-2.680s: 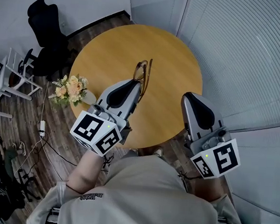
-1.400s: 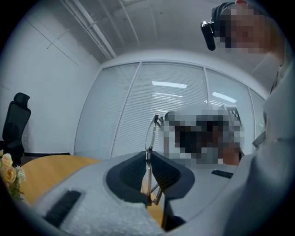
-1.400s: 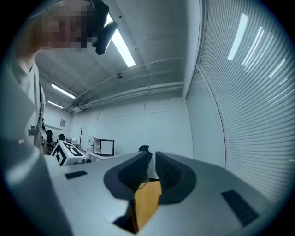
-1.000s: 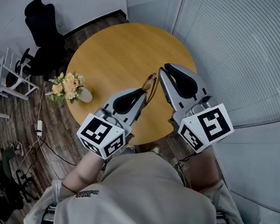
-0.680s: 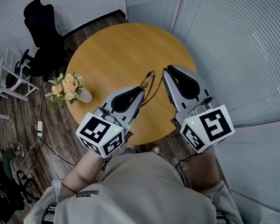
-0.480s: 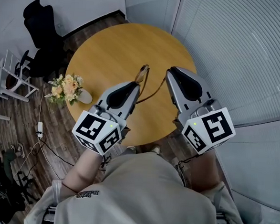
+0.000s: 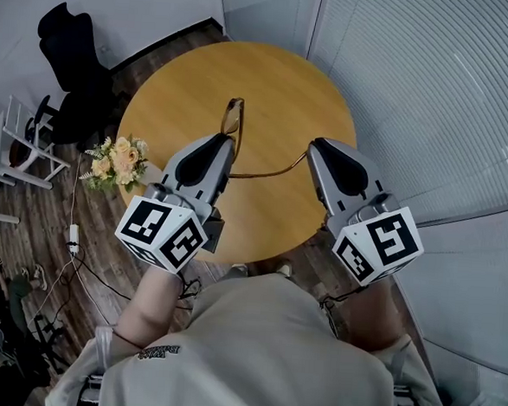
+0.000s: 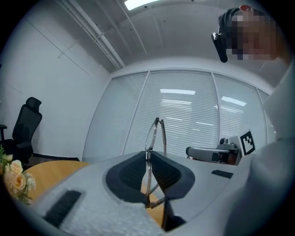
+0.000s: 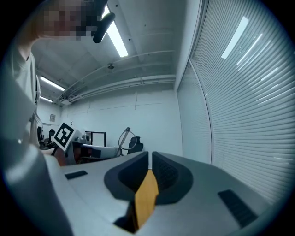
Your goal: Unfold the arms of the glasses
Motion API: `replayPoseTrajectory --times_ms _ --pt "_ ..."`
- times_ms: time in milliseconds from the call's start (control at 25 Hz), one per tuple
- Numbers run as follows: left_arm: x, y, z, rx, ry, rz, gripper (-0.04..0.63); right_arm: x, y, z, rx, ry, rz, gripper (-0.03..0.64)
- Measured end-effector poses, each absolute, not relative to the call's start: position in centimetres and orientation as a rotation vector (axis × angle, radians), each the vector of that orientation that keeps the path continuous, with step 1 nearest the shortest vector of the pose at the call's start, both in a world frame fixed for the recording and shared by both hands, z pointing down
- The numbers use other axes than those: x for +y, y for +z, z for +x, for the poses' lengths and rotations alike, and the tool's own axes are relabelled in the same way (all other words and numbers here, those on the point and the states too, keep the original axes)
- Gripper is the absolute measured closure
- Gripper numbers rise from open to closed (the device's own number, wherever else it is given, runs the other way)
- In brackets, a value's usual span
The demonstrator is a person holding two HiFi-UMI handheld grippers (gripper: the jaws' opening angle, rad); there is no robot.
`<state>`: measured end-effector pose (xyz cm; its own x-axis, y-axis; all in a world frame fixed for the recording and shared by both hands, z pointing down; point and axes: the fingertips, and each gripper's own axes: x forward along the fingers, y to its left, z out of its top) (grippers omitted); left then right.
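Now the temple arm (image 7: 269,174) is swung out: it runs from the glasses (image 7: 234,118) across to your right gripper (image 7: 314,150) as a long, slightly bowed line above the near half of the round table (image 7: 280,78), roughly square to the rims. Your left gripper (image 7: 226,145) is clamped on the glasses (image 8: 155,133), and in its own view the rims stand upright out of the pinched jaws (image 8: 148,154). The jaws of your right gripper (image 9: 150,156) are drawn almost together, leaving only a thin slit. Its own view shows no wire in that slit, but from above the arm's end meets the jaw tips, so I judge it pinched there. That suggests one arm is as good as unfolded. The other seems to lie against the glasses, though I can't be sure. A second ago your two grippers sat close together over the table's near edge, with this arm running alongside the rims. Half a second ago it stood at a shallow angle. Since then you have drawn your hands apart, the left toward the table's left edge and the right toward its right. Further back, the right gripper hung off the table's near edge, well apart from the glasses.
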<state>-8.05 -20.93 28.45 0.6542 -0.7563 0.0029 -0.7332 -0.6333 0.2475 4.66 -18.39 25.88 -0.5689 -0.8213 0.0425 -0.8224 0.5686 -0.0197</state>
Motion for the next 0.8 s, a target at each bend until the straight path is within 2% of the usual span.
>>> replayPoseTrajectory --times_ms 480,800 --pt "-21.3 27.8 -8.8 -1.232 -0.233 2.591 0.548 -15.6 30.4 5.6 -2.72 0.231 1.414 0.578" --pt "-21.8 28.9 -8.2 -1.215 -0.191 2.607 0.548 -14.8 33.0 5.8 -2.725 0.37 1.41 0.578"
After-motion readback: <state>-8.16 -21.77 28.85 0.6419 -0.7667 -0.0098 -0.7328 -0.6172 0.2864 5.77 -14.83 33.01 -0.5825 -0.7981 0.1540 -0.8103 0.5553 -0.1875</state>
